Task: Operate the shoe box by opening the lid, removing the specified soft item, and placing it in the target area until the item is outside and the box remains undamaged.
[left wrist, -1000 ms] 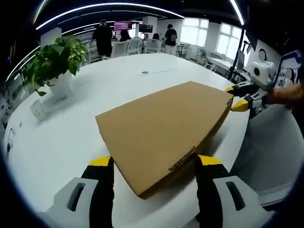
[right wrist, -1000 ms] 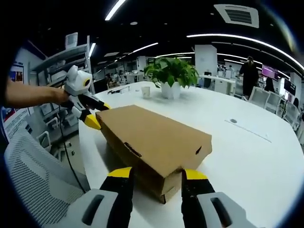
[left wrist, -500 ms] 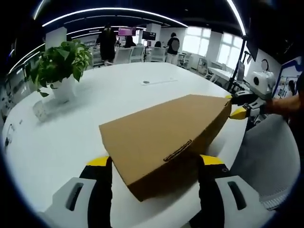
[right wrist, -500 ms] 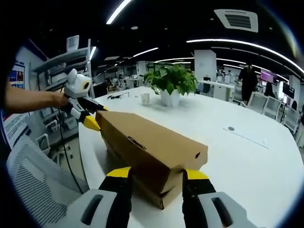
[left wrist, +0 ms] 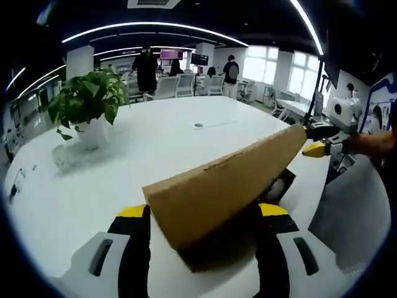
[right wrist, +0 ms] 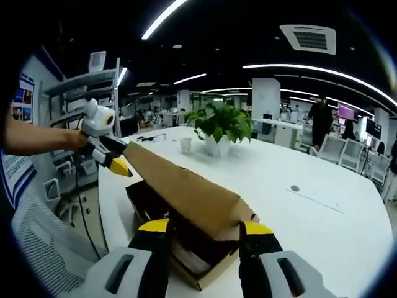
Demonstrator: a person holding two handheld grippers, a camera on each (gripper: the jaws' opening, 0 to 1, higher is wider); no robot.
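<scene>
Cardboard shoe box (right wrist: 186, 261) sits on the white table (left wrist: 155, 143), its lid (left wrist: 223, 186) raised at a steep tilt, hinged side toward 12 o'clock in the left gripper view. Dark contents (right wrist: 155, 198) show inside; the item cannot be identified. Left gripper (left wrist: 201, 214) has its jaws spread either side of one lid end; right gripper (right wrist: 201, 230) likewise at the other end. Actual grip on the lid cannot be confirmed. Potted plant (left wrist: 87, 102) at 10 o'clock. No legible markings.
</scene>
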